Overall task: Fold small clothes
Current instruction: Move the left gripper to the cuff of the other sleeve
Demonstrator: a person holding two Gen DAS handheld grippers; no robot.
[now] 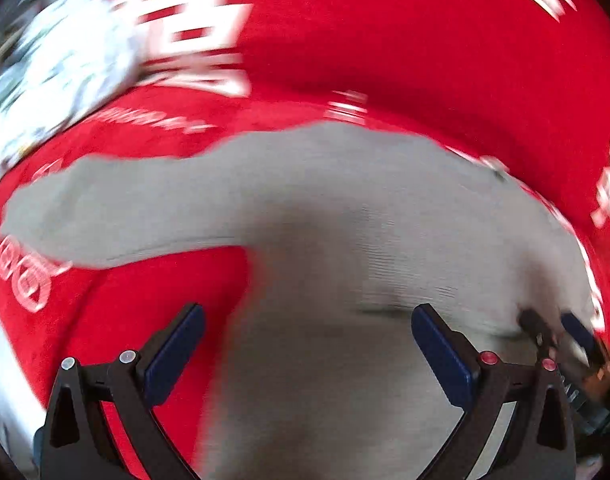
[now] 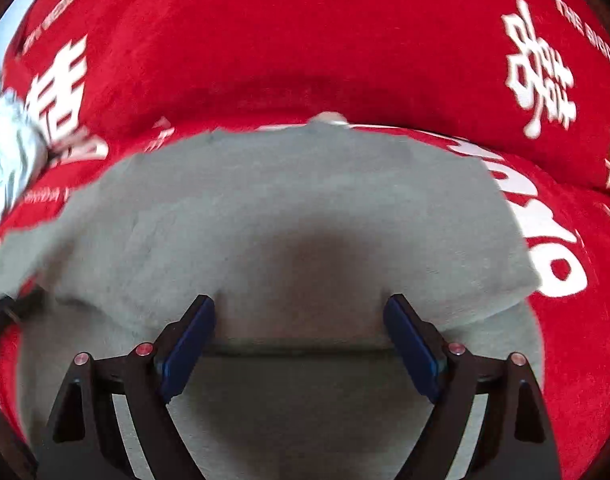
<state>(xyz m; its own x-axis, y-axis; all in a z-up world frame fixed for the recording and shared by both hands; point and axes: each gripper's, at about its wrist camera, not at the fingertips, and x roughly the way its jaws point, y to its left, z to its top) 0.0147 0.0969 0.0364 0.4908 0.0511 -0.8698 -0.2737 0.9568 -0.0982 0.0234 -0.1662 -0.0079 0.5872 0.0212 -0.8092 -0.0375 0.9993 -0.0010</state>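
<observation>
A small grey knit garment (image 1: 325,220) lies spread on a red cloth with white characters (image 1: 385,40). One sleeve stretches out to the left in the left wrist view. My left gripper (image 1: 308,344) is open, its blue pads wide apart just above the garment's lower part. In the right wrist view the grey garment (image 2: 285,208) lies with a folded layer edge running between the fingers. My right gripper (image 2: 299,336) is open over that fold. The right gripper's tip also shows in the left wrist view (image 1: 561,332) at the garment's right edge.
A white patterned cloth bundle (image 1: 65,72) lies at the far left on the red cloth, and it also shows in the right wrist view (image 2: 9,160). The red cloth (image 2: 345,40) rises in a padded ridge behind the garment.
</observation>
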